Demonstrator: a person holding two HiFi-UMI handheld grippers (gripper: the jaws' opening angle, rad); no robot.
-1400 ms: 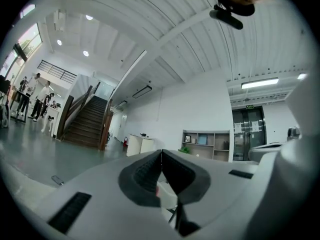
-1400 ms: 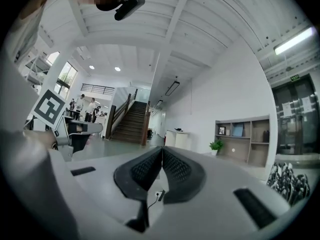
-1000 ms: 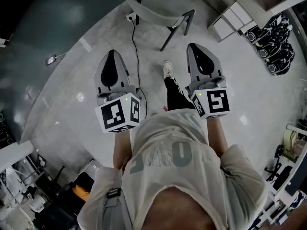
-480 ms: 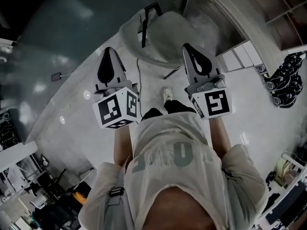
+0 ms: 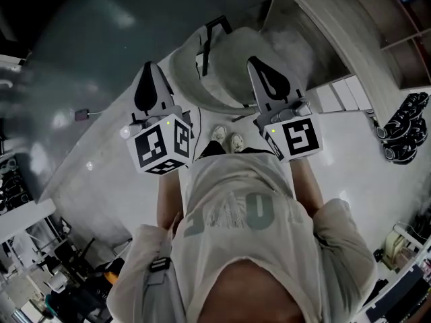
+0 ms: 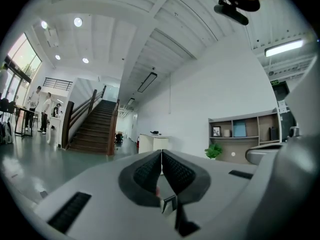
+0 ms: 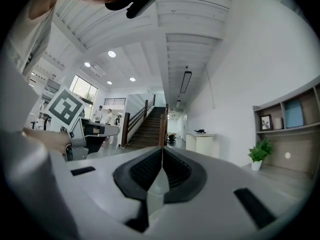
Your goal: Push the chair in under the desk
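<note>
In the head view a grey shell chair (image 5: 225,62) with black legs stands just in front of the person's feet, beside the pale desk (image 5: 323,25) at the upper right. My left gripper (image 5: 148,68) is raised at the chair's left edge and is shut on nothing. My right gripper (image 5: 254,62) is shut and empty too, and it overlaps the chair in this view; whether it touches the chair I cannot tell. Both gripper views look level across a hall over shut jaws, left gripper (image 6: 161,152) and right gripper (image 7: 162,149), and neither shows the chair.
A black cable (image 5: 199,123) runs over the floor by the chair. A white drawer unit (image 5: 343,94) and black gear (image 5: 404,136) stand at the right, with clutter (image 5: 60,274) at the lower left. A staircase (image 6: 92,129) and wall shelves (image 6: 245,134) show ahead.
The person has stepped forward. The chair and desk have come closer and now lie between the two raised grippers. Both feet stand together. The jaws stayed shut.
</note>
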